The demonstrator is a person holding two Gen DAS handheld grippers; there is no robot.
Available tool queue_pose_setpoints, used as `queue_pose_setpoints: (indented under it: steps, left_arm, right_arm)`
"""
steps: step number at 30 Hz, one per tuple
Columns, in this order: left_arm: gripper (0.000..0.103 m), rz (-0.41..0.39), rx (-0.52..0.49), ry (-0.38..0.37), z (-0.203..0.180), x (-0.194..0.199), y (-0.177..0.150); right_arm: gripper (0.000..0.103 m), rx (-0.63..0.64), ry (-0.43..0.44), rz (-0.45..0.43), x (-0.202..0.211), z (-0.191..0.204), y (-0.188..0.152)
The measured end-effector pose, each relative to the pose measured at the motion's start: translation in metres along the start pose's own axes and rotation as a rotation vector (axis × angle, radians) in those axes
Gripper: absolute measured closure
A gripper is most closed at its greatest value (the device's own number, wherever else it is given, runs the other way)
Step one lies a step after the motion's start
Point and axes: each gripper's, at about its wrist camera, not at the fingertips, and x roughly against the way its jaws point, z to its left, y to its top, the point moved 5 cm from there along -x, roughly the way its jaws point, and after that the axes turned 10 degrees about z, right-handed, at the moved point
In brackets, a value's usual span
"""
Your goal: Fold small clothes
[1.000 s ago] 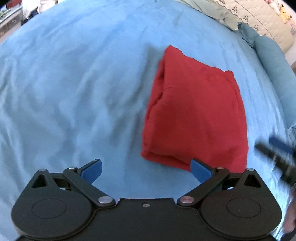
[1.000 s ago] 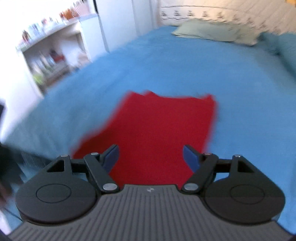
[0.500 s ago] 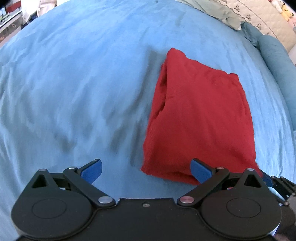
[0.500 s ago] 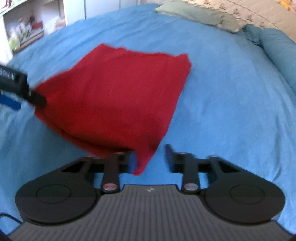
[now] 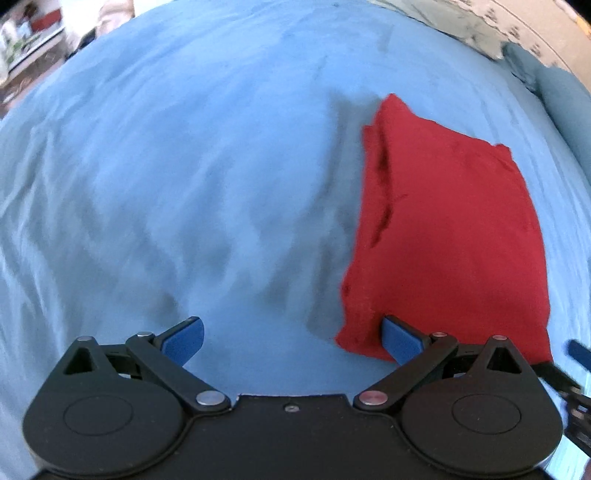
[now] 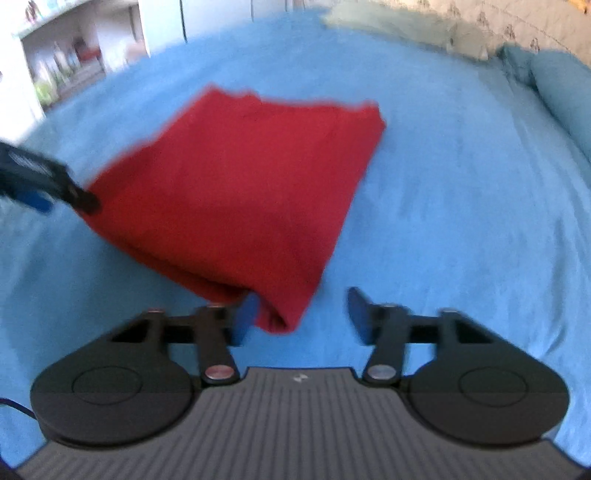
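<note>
The left hand-held gripper (image 5: 291,341), with black linkages and blue pads, is seen spread wide above the wrinkled blue bed sheet (image 5: 184,184). Its right pad is positioned at the near edge of the folded red fabric garment (image 5: 447,236), in front of the near left corner; contact cannot be confirmed. The right hand-held gripper (image 6: 301,314) is likewise spread, with nothing clamped; the near corner of the garment (image 6: 240,192) is located just inside its left pad. The garment is laid flat on the bed as a rough rectangle, with layered fold edges visible along its left side. Open sheet is available to the left of the garment and beyond it. At the far end, a pale green pillow (image 6: 391,27) and a blue bolster (image 6: 565,92) are situated. A white shelf unit (image 6: 62,62) is seen beyond the bed's left edge.
</note>
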Motion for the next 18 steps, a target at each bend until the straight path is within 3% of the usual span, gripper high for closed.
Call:
queue_pose_setpoints:
  steps: [4, 10, 13, 15, 18]
  left_arm:
    - [0.0, 0.023, -0.007, 0.013, 0.001, -0.013, 0.003]
    - [0.0, 0.03, -0.067, 0.087, -0.012, -0.022, 0.005]
    - [0.0, 0.041, -0.05, 0.081, -0.014, -0.014, 0.009]
    - [0.0, 0.003, -0.048, 0.052, -0.018, 0.005, 0.012]
    - [0.0, -0.077, -0.065, -0.018, -0.029, 0.037, 0.023]
  right_arm:
    - [0.028, 0.049, -0.022, -0.01, 0.006, 0.004, 0.004]
    - [0.029, -0.055, -0.006, 0.083, -0.033, -0.007, 0.001]
    - [0.028, -0.093, 0.015, 0.088, -0.03, -0.011, 0.004]
    - [0.027, -0.097, 0.028, 0.063, -0.018, -0.014, 0.01]
    - [0.006, -0.131, 0.092, 0.033, 0.005, -0.023, 0.028]
